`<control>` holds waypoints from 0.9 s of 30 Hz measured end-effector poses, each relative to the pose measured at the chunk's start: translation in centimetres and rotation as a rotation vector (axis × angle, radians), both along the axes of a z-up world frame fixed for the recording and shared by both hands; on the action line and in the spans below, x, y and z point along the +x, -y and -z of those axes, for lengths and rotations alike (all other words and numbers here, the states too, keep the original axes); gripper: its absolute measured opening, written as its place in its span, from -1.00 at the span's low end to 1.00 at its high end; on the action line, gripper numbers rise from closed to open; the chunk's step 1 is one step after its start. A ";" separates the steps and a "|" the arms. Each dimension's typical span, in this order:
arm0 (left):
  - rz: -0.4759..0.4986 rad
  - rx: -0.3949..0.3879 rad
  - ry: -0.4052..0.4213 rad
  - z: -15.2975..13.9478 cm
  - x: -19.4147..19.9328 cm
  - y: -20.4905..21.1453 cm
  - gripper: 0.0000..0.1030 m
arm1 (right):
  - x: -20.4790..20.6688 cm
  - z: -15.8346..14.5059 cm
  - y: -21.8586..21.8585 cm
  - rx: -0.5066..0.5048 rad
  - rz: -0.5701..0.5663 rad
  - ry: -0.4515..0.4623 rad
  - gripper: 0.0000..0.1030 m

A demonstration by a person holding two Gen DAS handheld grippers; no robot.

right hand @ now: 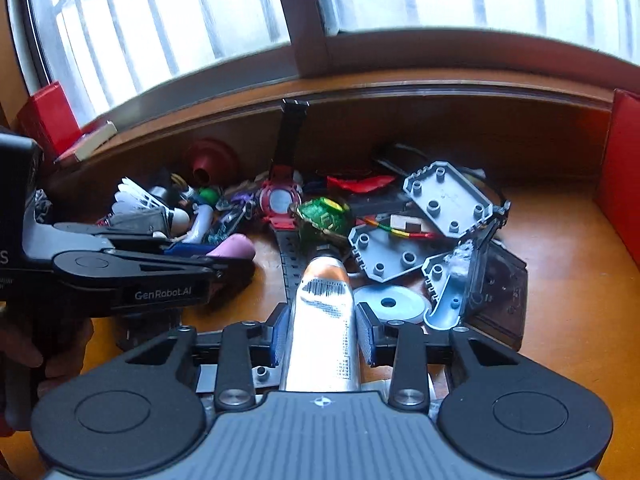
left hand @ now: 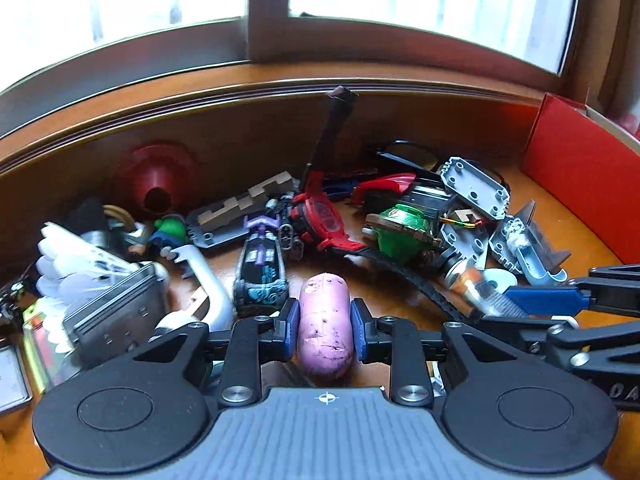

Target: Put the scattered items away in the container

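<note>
The left hand-held gripper (left hand: 325, 326) grips a pink, rounded, sweet-potato-shaped toy (left hand: 325, 326) between its blue pads, near the front edge of the brown wooden table (left hand: 532, 196). The right hand-held gripper (right hand: 322, 330) clasps a silver-and-orange tube (right hand: 324, 320). Beyond lie a black-and-purple toy car (left hand: 260, 276), a red-and-black wristwatch (right hand: 280, 202) and grey plastic plates (right hand: 444, 196). At the far right edge stands a red box (left hand: 580, 196).

Both grippers are showing black linkage arms, silver pivot screws and blue ribbed pads (left hand: 362, 330); beside the left gripper (left hand: 325, 330) white "GenRobot.AI" lettering (right hand: 163, 293) is running along its side, grey ribbed housing (right hand: 320, 436) sitting behind the right gripper (right hand: 322, 334).
</note>
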State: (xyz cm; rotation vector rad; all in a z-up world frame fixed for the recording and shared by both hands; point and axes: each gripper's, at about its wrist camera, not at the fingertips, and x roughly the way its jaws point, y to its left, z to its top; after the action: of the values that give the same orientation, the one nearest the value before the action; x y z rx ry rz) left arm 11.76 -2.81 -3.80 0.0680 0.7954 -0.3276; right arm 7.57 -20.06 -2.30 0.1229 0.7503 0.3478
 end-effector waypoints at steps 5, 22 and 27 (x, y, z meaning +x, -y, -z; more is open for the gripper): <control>-0.011 -0.023 0.023 -1.4 -1.4 -0.7 -0.45 | -1.0 -1.1 0.1 0.014 0.030 0.065 -0.27; 0.028 -0.040 0.127 -6.1 -5.4 2.1 -0.45 | -5.0 -4.3 2.7 -0.007 0.058 0.183 -0.27; 0.043 -0.041 0.143 -7.1 -6.1 4.2 -0.45 | -6.3 -5.3 4.2 -0.017 0.060 0.212 -0.27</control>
State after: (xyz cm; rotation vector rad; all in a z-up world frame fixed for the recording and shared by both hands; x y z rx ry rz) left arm 5.70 -6.97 3.31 0.0699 0.6463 -0.3756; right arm 1.28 -24.30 3.01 0.0904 0.5386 0.2924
